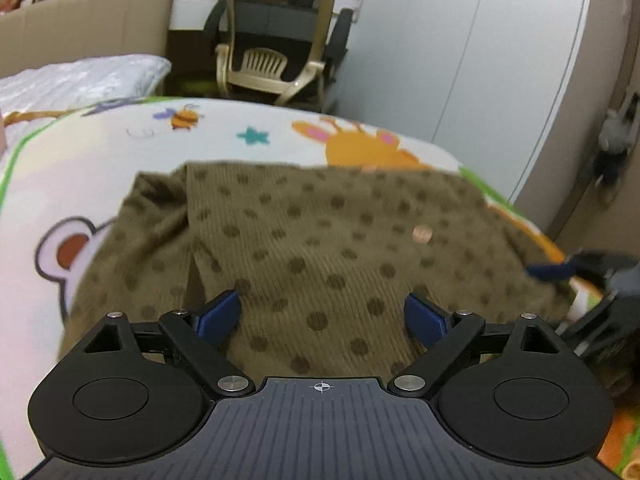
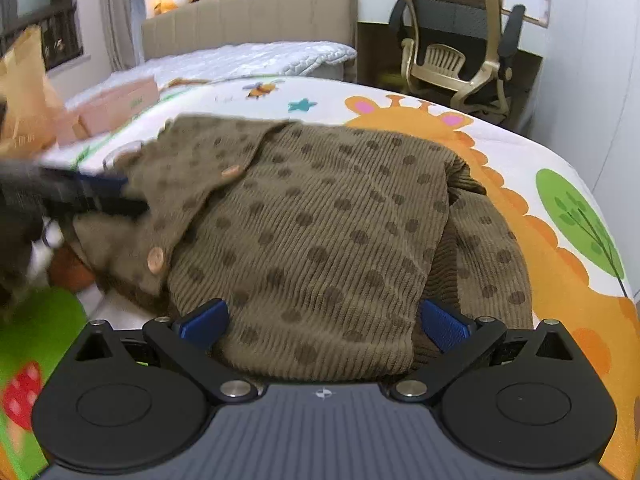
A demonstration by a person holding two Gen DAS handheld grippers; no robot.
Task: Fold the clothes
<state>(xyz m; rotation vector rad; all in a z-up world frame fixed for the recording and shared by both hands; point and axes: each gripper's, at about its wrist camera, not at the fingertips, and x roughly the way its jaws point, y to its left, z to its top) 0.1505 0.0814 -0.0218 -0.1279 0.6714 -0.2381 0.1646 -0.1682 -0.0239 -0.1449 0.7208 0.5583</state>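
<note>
An olive-brown dotted corduroy garment (image 1: 320,240) with wooden buttons (image 2: 155,259) lies partly folded on a cartoon-print bed cover (image 1: 100,160). It fills the middle of the right wrist view too (image 2: 320,232). My left gripper (image 1: 322,314) is open, its blue fingertips just above the garment's near edge. My right gripper (image 2: 322,322) is open over the near fold of the garment. The right gripper also shows at the garment's right edge in the left wrist view (image 1: 560,270). The left gripper shows blurred at the left in the right wrist view (image 2: 100,192).
A beige office chair (image 2: 456,48) stands beyond the bed by a white wardrobe (image 1: 460,48). A padded headboard (image 2: 248,20), white quilt (image 2: 248,60) and pink boxes (image 2: 116,104) lie at the far left. A brown paper bag (image 2: 24,92) stands at the left.
</note>
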